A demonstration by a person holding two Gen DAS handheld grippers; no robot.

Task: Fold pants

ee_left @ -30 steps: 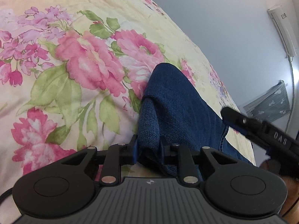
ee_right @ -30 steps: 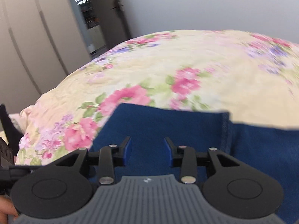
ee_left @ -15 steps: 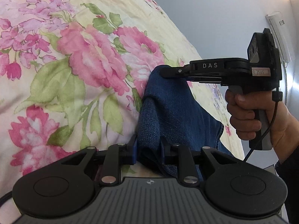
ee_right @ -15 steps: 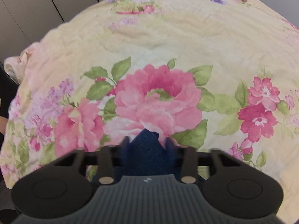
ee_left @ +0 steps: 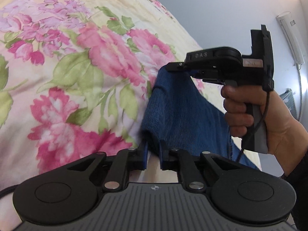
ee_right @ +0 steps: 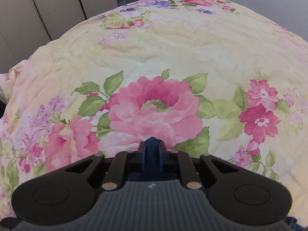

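Blue denim pants [ee_left: 179,113] hang stretched between my two grippers above a floral bedspread [ee_left: 80,73]. My left gripper [ee_left: 153,155] is shut on the near corner of the pants at the bottom of the left wrist view. My right gripper [ee_left: 173,67] shows there too, held in a hand, shut on the far corner. In the right wrist view the right gripper [ee_right: 152,154] pinches a small fold of denim [ee_right: 152,150] over a large pink flower.
The bedspread [ee_right: 173,48] fills both views. Wardrobe doors [ee_right: 38,9] and a doorway stand beyond the bed's far edge. A grey wall and an air conditioner [ee_left: 290,38] are at the right.
My right gripper came in over the pants, shut on the far corner and lifted it. The left gripper kept its hold and rose a little; the denim is now raised off the bed.
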